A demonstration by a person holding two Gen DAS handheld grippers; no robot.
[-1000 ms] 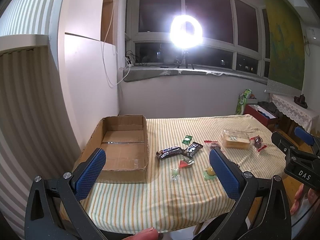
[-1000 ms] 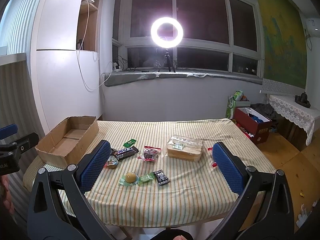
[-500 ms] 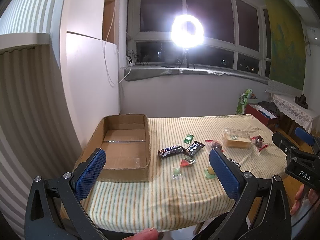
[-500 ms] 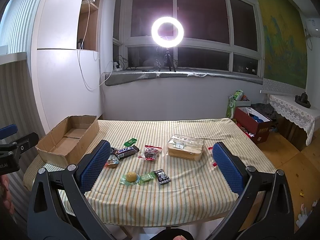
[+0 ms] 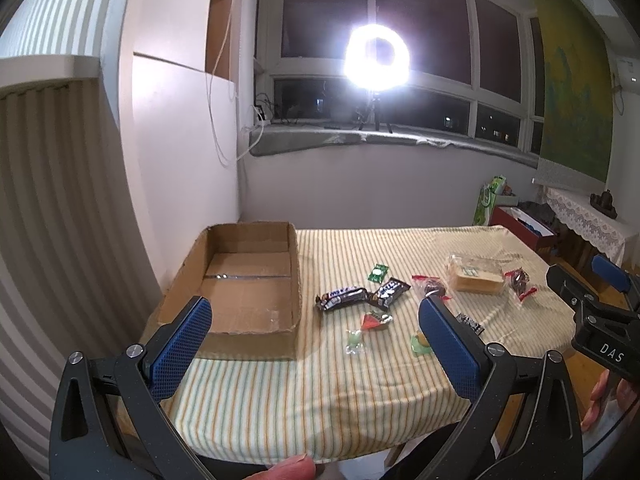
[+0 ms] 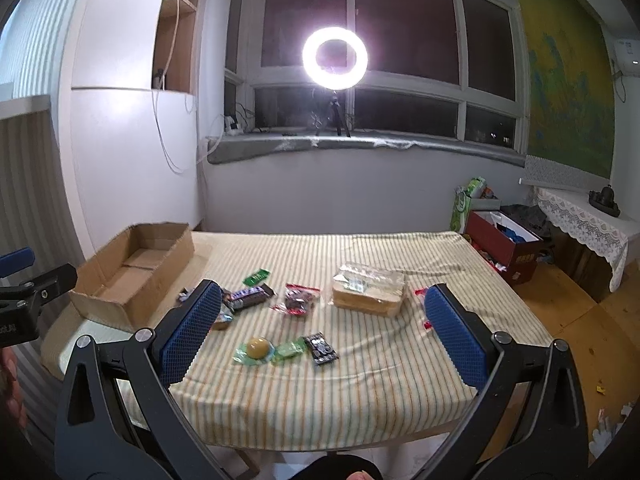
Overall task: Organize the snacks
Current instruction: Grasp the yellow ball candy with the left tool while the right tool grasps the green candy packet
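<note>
the left hand-held gripper [image 5: 314,334] hides part of a green sweet [image 5: 420,344]; both it and the right hand-held gripper [image 6: 324,334] hang spread wide, empty, before the surface [image 6: 360,380].

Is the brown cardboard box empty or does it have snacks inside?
Empty. The brown cardboard box shows only its bare floor; the wrapped snacks all lie outside on the striped tablecloth.

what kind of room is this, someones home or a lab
Most likely a lived-in home room, set up for filming. A table with a striped cloth holds loose snacks, a lace-covered side table stands at right, and a ring light sits on the windowsill.
</note>
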